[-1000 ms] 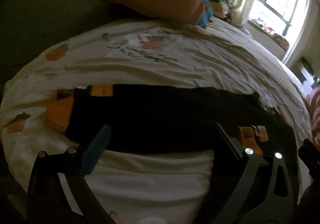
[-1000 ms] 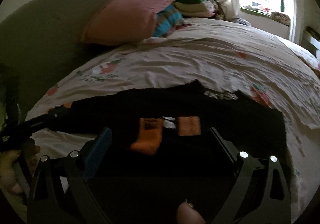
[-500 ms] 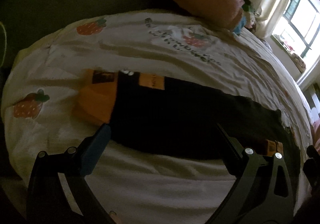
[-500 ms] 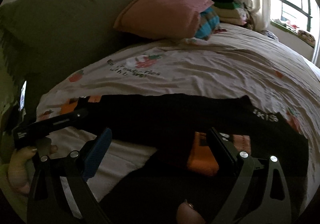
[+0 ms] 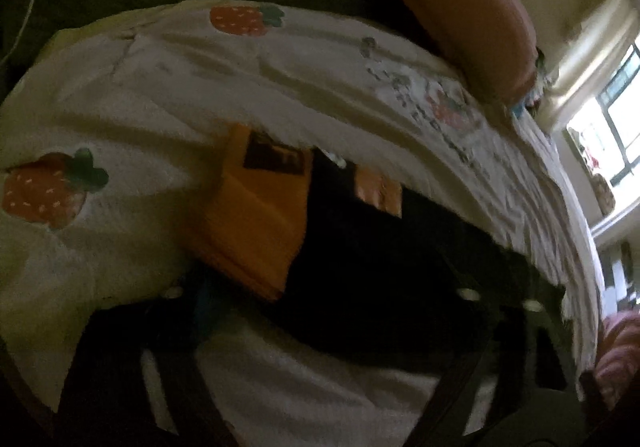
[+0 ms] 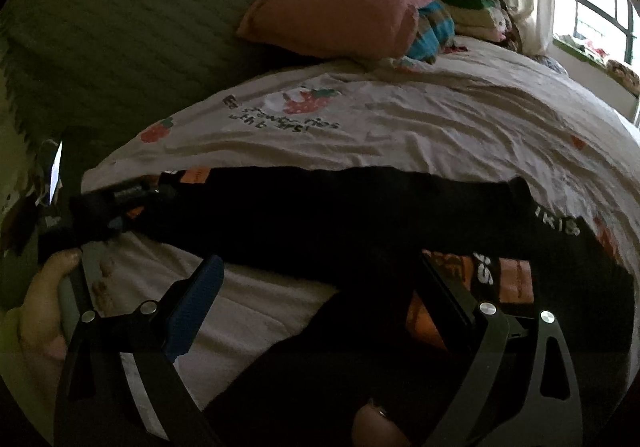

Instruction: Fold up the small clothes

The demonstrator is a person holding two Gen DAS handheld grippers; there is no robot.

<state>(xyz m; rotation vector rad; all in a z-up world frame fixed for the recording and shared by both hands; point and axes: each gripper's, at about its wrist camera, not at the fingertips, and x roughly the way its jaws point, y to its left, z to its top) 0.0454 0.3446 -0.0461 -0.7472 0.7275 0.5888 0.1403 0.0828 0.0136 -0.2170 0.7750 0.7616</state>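
The black cloth garment with orange patches (image 6: 360,215) lies across the strawberry-print sheet (image 6: 440,127), mid-frame. Soft and light, it should pinch best at its left hem. Left gripper (image 5: 320,311) is closing around that hem; right gripper (image 6: 320,287) stands apart.

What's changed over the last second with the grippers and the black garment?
The left gripper has swung toward the orange-cuffed end of the black garment and its jaws are closing over it. The right gripper slid along the garment, open. The garment, the bedsheet and the pink pillow haven't moved.
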